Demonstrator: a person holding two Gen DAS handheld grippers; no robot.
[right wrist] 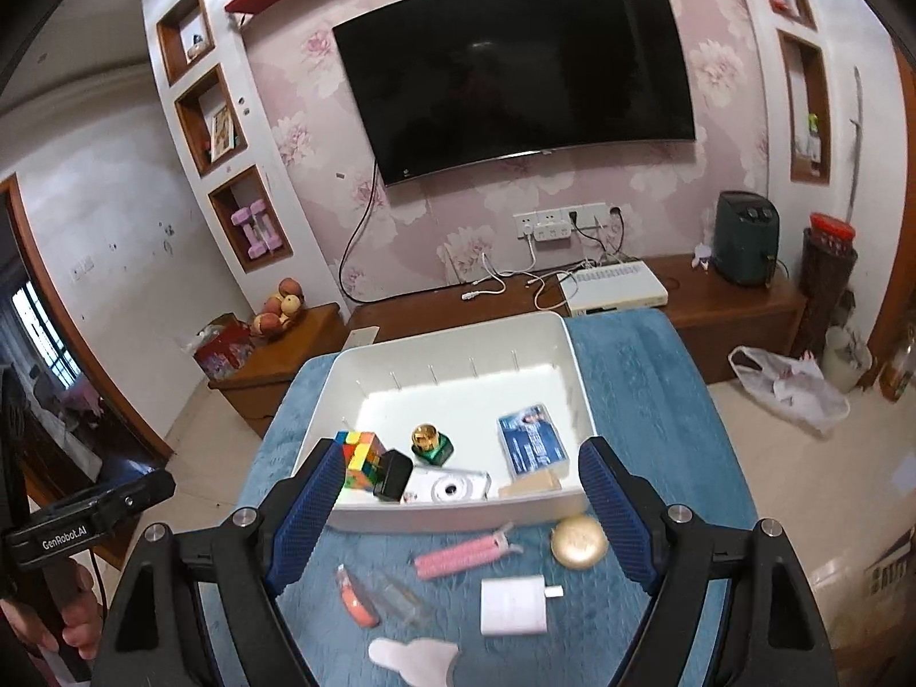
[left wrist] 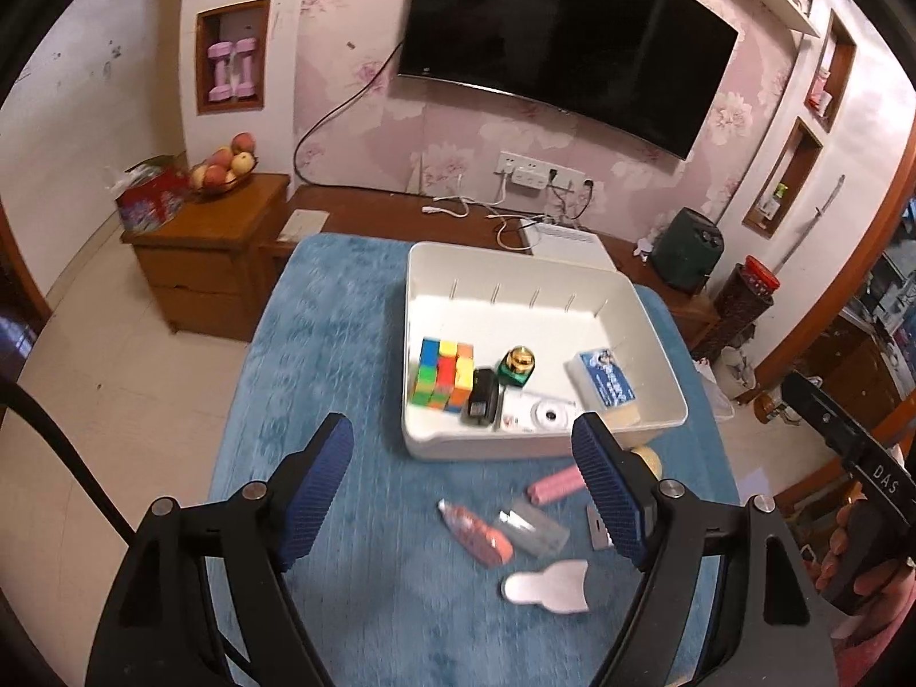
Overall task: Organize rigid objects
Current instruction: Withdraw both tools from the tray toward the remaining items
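Both the left tongs (left wrist: 464,492) and the right tongs (right wrist: 466,521) stand wide open, empty. Bin (right wrist: 366,518) at frame centre is part-filled. Next move, by my judgement: grasp the pink roller (right wrist: 458,556) below the bin.

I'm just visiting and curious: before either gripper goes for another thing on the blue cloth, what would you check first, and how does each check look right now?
1. Left gripper open with nothing between its fingers: ok.
2. Right gripper open and holding nothing: ok.
3. White bin has bare floor left behind the Rubik's cube and camera: ok.
4. Loose things within view on the blue cloth, such as the pink roller, gold compact and white charger: ok.
5. Each loose thing lies apart from its neighbours: not ok; the orange tube and clear bottle lie close together.
6. Pictures sharp enough to aim: not ok in the left wrist view, blurred.
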